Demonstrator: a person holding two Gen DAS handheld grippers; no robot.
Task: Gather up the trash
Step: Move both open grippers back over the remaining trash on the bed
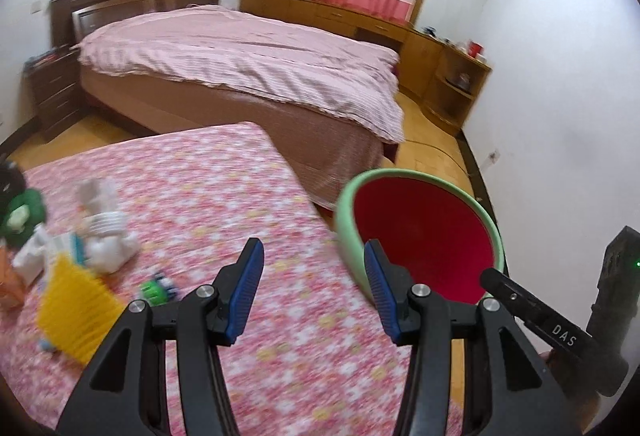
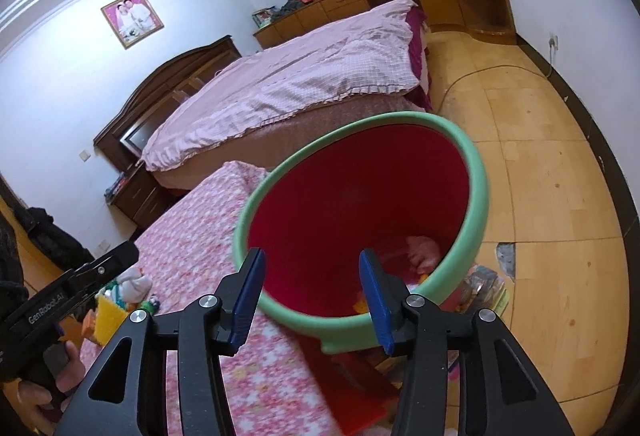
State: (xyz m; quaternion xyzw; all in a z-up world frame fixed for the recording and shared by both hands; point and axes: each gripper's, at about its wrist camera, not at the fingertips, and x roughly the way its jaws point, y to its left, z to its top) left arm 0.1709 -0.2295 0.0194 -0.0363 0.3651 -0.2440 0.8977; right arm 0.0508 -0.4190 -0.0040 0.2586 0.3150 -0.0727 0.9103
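A bin with a green rim and red inside [image 1: 420,232] stands off the right edge of a table with a pink flowered cloth [image 1: 224,204]. In the right wrist view the bin [image 2: 360,204] holds some pinkish and orange trash at its bottom. Trash lies at the table's left: white crumpled paper [image 1: 106,240], a yellow packet [image 1: 76,312], a small green wrapper [image 1: 154,292]. My left gripper [image 1: 314,290] is open and empty above the table's right part. My right gripper [image 2: 312,296] is open and empty over the bin's near rim.
A large bed with a pink cover [image 1: 248,52] stands behind the table. Wooden cabinets [image 1: 424,48] line the far wall. A dark green object [image 1: 20,208] sits at the table's far left. Colourful packets [image 2: 480,288] lie on the wooden floor [image 2: 540,164] beside the bin.
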